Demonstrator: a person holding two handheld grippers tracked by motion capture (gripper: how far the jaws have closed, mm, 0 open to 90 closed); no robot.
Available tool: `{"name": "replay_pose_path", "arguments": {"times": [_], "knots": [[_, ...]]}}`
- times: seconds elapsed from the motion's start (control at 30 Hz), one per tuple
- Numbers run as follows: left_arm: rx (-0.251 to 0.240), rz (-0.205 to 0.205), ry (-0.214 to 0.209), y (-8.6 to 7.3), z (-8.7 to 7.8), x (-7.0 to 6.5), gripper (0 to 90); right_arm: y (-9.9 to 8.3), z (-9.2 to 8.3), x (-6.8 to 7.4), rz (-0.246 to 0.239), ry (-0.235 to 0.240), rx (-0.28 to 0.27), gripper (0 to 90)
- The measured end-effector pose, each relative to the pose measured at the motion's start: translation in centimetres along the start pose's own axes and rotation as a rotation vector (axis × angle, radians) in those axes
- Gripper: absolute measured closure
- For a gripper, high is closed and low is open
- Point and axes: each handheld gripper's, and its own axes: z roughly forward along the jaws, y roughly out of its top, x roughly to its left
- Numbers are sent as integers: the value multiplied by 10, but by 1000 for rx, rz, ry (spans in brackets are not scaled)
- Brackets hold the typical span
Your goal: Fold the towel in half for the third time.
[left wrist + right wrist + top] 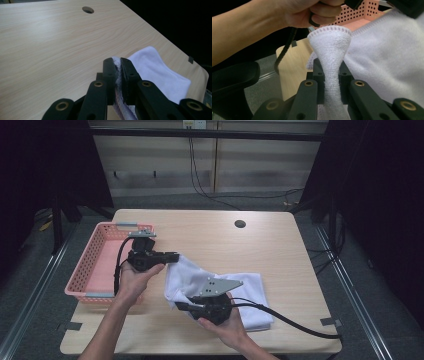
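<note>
white terry towel (235,295), stitched hem, partly lifted at two pinched edges; remainder lies rumpled on the wooden table (280,245).

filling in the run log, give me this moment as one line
left gripper: shut on white towel | right gripper: shut on towel | towel: part lifted off table | pink basket: left

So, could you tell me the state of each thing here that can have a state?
White towel: partly lifted off the table, one part pinched in each claw, the rest lying on the table.
Left claw: shut on the towel's edge.
Right claw: shut on a bunched fold of the towel.
Pink basket: upright at the table's left edge; nothing visible inside.
Table: bare wood around the towel.
</note>
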Motion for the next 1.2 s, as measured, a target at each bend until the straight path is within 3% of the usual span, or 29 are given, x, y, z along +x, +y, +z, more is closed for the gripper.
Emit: {"name": "replay_pose_path", "arguments": {"times": [0.1,0.23,0.3,0.5,0.67,0.9,1.03,1.2], "knots": [[16,-25,8,-5,15,3,834,-8,-2,-8,44,-18,-14,821],[16,-40,-14,-2,31,-1,834,-20,-19,-19,85,-59,-38,820],[22,-21,-24,4,36,-8,833,-23,-29,-23,113,-63,-58,820],[48,40,-46,23,52,-34,831,-27,-55,-23,109,-91,-78,815],[89,46,-57,32,75,-48,829,-33,-76,-27,111,-119,-94,799],[118,37,-91,33,106,-63,829,-55,-102,-37,142,-166,-75,793],[143,56,-103,36,124,-76,829,-66,-118,-37,158,-183,-72,768],[176,70,-128,36,151,-90,827,-83,-135,-41,161,-225,-21,761]]}}
